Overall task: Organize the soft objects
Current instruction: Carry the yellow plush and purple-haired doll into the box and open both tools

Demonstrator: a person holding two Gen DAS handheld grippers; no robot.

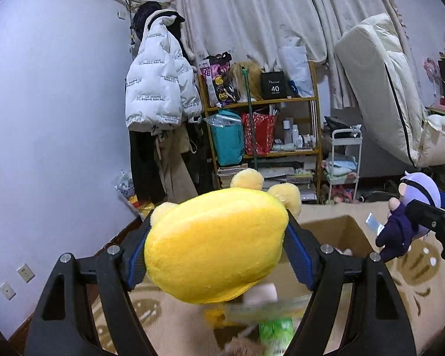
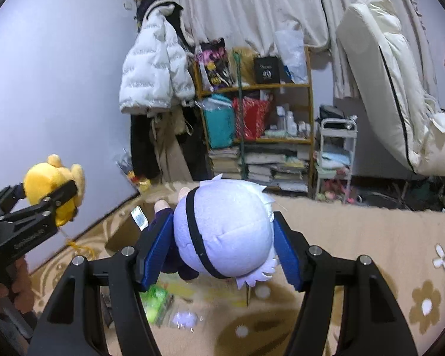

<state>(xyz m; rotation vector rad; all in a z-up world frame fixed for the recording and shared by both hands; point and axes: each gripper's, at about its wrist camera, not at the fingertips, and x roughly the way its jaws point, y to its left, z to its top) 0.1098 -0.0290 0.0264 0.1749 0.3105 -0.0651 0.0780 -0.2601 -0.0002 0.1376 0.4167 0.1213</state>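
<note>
Both carries mid-task: left gripper (image 1: 216, 249) pinching the yellow plush (image 1: 213, 243) and right gripper (image 2: 219, 240) pinching the lavender-headed doll (image 2: 222, 231), each aloft near the open cardboard box (image 1: 341, 231), neither yet deposited.

I have a plump bright-yellow plush toy with paler round ears (image 1: 216, 243) pinched at its sides, up off the floor. Beside it hangs a lavender-headed plush doll with a black band and dark purple body (image 2: 222, 231), also clamped aloft.
</note>
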